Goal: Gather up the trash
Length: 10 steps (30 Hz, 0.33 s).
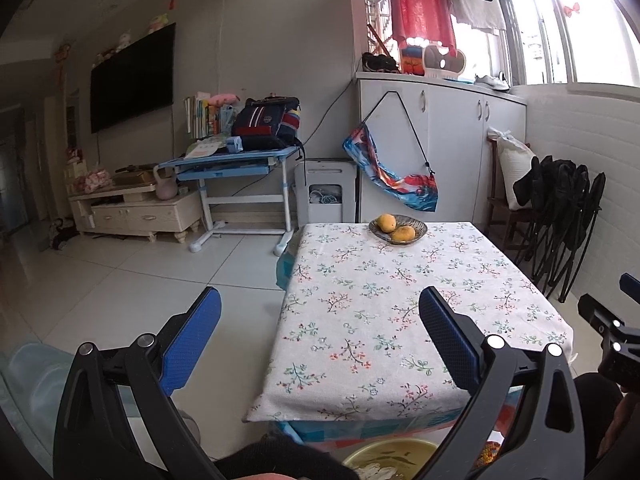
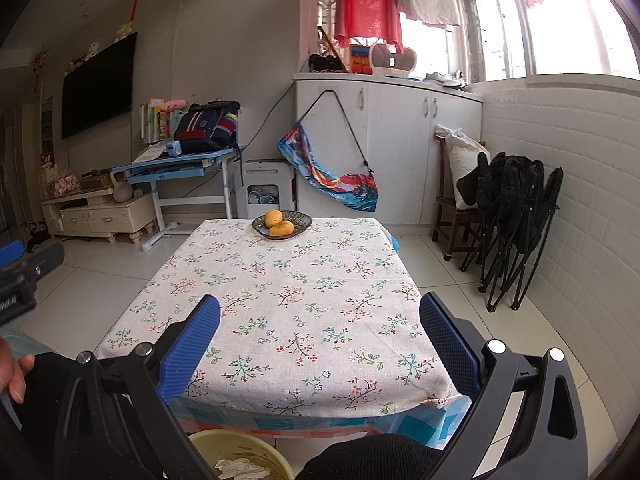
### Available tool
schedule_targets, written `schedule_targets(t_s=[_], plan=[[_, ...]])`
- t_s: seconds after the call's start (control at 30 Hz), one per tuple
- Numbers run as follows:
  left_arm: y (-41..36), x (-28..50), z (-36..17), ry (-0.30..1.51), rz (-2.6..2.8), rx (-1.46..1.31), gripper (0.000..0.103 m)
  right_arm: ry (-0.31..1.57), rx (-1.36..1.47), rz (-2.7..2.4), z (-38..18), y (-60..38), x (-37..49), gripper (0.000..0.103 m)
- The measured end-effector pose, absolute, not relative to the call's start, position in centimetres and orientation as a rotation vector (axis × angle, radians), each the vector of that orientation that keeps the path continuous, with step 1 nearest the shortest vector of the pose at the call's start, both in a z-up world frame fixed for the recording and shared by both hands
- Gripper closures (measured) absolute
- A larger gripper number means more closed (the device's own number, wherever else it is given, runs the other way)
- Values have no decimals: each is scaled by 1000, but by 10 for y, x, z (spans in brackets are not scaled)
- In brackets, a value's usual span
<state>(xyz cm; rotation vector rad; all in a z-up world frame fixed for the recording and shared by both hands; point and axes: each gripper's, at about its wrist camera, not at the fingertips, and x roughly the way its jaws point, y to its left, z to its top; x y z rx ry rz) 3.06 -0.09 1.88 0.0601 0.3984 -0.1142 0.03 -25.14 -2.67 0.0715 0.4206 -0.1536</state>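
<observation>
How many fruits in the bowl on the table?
2. Both lie in the dark bowl at the table's far edge: one yellow fruit toward the back left, the other in front of it, touching. None seems hidden.

So there's a table (image 2: pixel 280 300) in the middle, with a bowl (image 2: pixel 281 225) at its far edge holding two mangoes (image 2: pixel 276 223). Under the near edge sits a bin (image 2: pixel 240 456) with crumpled paper (image 2: pixel 240 467) in it. Cabinet (image 2: pixel 400 140) behind, desk (image 2: pixel 176 164) back left, folded chairs (image 2: pixel 516 216) on the right.
</observation>
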Motion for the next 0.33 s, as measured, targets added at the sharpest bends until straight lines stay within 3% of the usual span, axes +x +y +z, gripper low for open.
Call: schedule_targets(t_s=[0.33], plan=[[13, 77, -2, 542, -116, -9, 7, 482, 31, -92, -26, -264, 42, 8]])
